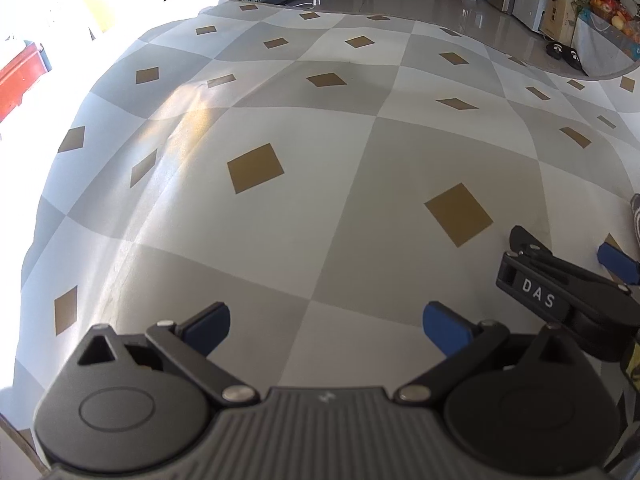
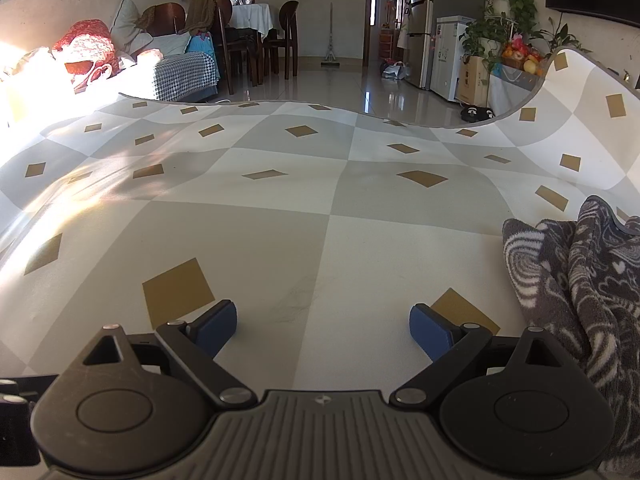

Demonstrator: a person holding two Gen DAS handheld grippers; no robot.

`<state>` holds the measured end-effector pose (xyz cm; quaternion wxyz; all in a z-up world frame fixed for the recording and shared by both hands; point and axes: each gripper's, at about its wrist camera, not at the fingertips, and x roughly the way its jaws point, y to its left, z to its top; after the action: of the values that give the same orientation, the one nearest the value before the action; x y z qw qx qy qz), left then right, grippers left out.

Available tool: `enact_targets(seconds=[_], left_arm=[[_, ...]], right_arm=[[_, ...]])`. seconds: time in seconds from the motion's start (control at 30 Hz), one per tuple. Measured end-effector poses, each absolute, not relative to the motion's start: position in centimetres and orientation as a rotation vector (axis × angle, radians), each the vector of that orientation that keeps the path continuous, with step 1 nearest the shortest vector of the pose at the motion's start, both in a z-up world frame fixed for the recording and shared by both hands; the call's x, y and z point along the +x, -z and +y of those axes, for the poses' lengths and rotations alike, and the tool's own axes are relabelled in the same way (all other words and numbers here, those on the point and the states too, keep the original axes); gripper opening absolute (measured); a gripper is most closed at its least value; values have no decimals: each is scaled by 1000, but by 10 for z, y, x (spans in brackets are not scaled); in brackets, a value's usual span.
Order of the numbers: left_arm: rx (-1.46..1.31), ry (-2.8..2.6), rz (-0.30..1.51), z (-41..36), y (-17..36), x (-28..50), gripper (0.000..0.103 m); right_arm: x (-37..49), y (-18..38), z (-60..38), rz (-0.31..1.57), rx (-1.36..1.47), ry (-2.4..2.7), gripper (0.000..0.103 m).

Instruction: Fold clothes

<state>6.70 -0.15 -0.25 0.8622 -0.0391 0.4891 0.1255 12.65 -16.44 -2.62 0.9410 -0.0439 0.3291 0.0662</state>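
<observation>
Both the left hand-held gripper (image 1: 326,330) and right hand-held gripper (image 2: 323,326) stand wide apart and empty above the checkered surface (image 2: 280,220), with the grey patterned garment (image 2: 576,276) lying bunched just right of the right one.

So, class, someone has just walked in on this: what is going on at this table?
A person holds two grippers above a checked tablecloth. The left gripper and the right gripper are both open, with nothing between their fingers. A dark patterned cloth lies bunched at the right, beside the right gripper and apart from its fingers. No folding is under way; neither gripper has hold of it.
</observation>
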Motion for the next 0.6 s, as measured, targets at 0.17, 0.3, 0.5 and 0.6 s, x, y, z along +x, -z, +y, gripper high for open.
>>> enact_targets(seconds=[0.17,0.3,0.5,0.6], left_arm=[[-50,-267,1029,-6,6,69,103],[-42,-264,1029,-4,7,66,103],[-46,-296,1015,10,5,58,103],[-26,-309,1007,13,4,54,103]], right_arm=[[126,26,-164,672,-90,-135,94],[126,26,-164,672,-90,-135,94],[126,26,-164,672,-90,-135,94],[126,26,-164,672,-90,-135,94]])
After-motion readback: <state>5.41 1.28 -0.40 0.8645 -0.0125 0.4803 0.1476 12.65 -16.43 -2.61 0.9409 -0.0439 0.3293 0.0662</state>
